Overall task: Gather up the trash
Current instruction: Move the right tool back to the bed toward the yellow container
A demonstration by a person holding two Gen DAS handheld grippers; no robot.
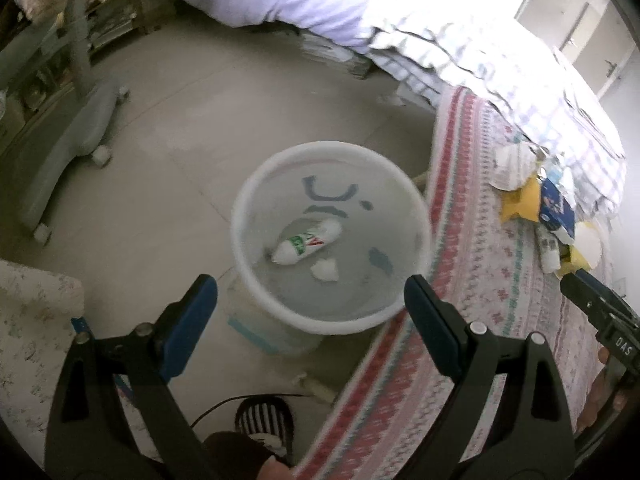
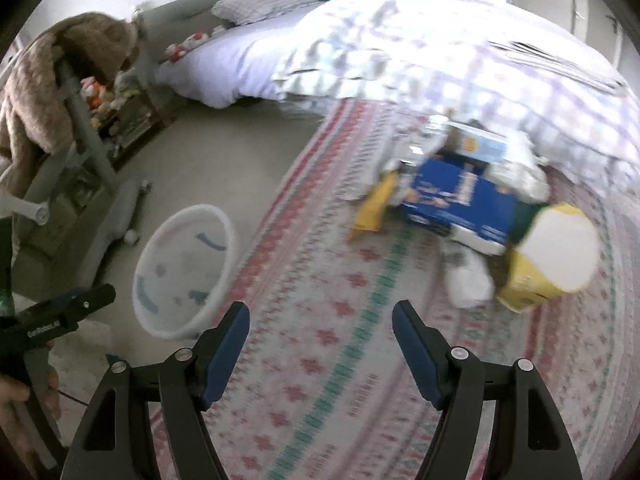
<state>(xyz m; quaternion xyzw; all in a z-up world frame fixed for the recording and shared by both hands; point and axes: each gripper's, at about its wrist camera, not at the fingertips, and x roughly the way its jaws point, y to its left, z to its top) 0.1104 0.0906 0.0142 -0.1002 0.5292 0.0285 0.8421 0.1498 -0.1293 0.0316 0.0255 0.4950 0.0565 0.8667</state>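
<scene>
1. On the patterned bedspread (image 2: 320, 280), ahead and to the right of the right gripper (image 2: 321, 344), lies the trash pile (image 2: 472, 200): a blue carton (image 2: 460, 196), a yellow cup (image 2: 548, 256) on its side with its pale round end toward the camera, a yellow wrapper (image 2: 376, 208) and white crumpled paper (image 2: 470, 284).
2. The right gripper is the nearer one; its jaws stand well apart with nothing between them, only bedspread below.
3. The carton's long axis runs from upper left to lower right across the view, so a grip would likely go across its short side.
4. The left gripper (image 1: 312, 320) hangs over the white bin (image 1: 332, 236) on the floor beside the bed, wide open and empty.
5. In the bin lie a white bottle (image 1: 306, 242) with a green label and a paper wad (image 1: 325, 270).
6. Carton and cup look stiff and light; the paper is soft; the bin wall is thin, smooth plastic.
</scene>
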